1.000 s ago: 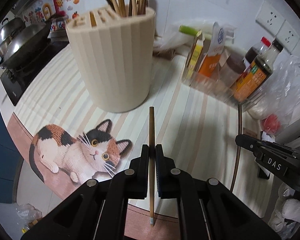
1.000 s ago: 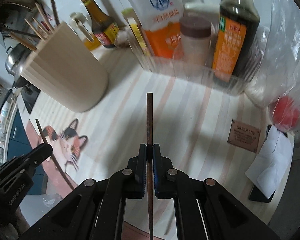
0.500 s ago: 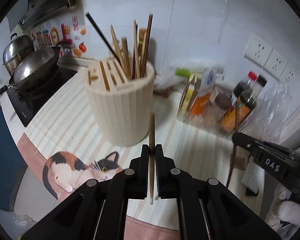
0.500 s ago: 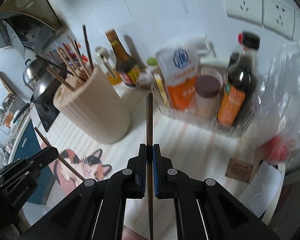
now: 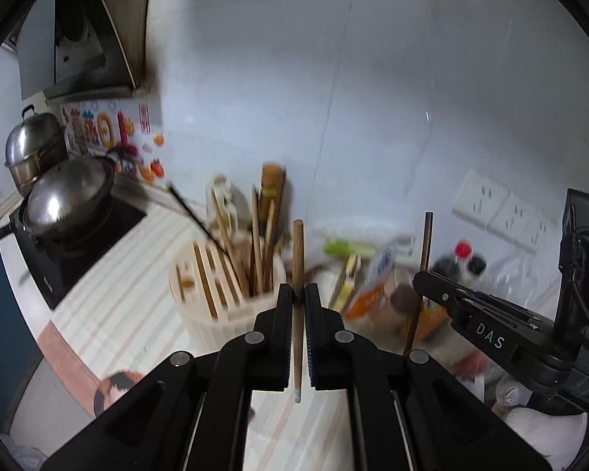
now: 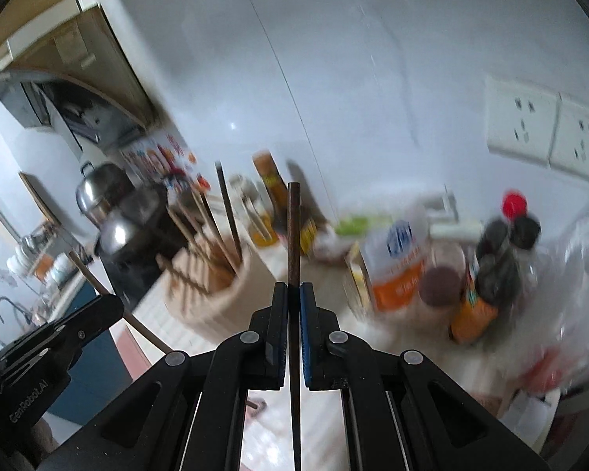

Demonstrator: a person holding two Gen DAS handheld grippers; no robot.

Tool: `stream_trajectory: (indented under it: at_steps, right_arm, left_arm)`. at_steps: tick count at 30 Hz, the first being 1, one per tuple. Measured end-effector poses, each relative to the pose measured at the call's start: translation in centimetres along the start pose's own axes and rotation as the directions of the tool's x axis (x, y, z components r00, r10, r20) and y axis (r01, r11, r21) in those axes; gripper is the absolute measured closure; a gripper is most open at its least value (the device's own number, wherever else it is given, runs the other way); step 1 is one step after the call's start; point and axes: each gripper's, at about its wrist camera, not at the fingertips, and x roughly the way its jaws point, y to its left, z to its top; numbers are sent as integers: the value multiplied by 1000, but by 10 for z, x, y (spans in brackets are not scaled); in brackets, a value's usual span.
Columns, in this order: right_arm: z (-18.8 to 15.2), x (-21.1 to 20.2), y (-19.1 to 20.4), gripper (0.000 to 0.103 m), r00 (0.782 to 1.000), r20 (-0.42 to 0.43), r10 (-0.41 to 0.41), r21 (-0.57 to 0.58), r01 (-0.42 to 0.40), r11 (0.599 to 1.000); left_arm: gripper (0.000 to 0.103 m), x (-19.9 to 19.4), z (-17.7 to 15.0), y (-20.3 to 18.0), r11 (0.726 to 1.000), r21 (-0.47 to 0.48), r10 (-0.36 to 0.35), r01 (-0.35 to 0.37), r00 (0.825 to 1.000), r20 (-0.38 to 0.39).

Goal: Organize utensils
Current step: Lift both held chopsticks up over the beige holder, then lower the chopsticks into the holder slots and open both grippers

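Your left gripper: jaws closed on light chopstick, long axis straight along fingers, tip forward. Your right gripper: jaws clamped on dark chopstick, same alignment. Holder ahead and below both, left of each stick line; sits on counter, other sticks upright inside. Left gripper looks nearer. Tip sticks down to drop in. Frames blurred.

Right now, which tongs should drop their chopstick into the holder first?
Probably the left tongs: their light chopstick shows right beside the cream holder. The right tongs hold a dark chopstick nearer the sauce bottles.
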Motion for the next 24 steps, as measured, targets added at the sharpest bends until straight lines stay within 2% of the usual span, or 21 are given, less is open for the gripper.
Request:
stream_trajectory:
  at_steps: [7,13,19,24]
  right_arm:
    - [63,2,28,97,995,90,38,-10,-37,999]
    - [110,25,48,97,990,133,55,2,-55,998]
    - [137,62,59,97,987,147,67,29,-72,997]
    - [145,89,67,97,985,152,75,37,-82,996]
  left_arm:
    - [100,-9,60,20,999,-34,26,-23,995,91]
    - [100,-1,98,39,996,-53,73,-67,989,128]
    - [100,18,111,54,993,-80,97,-89,989,114]
    - [100,36,110,63,991,-102,95,-86,992,78]
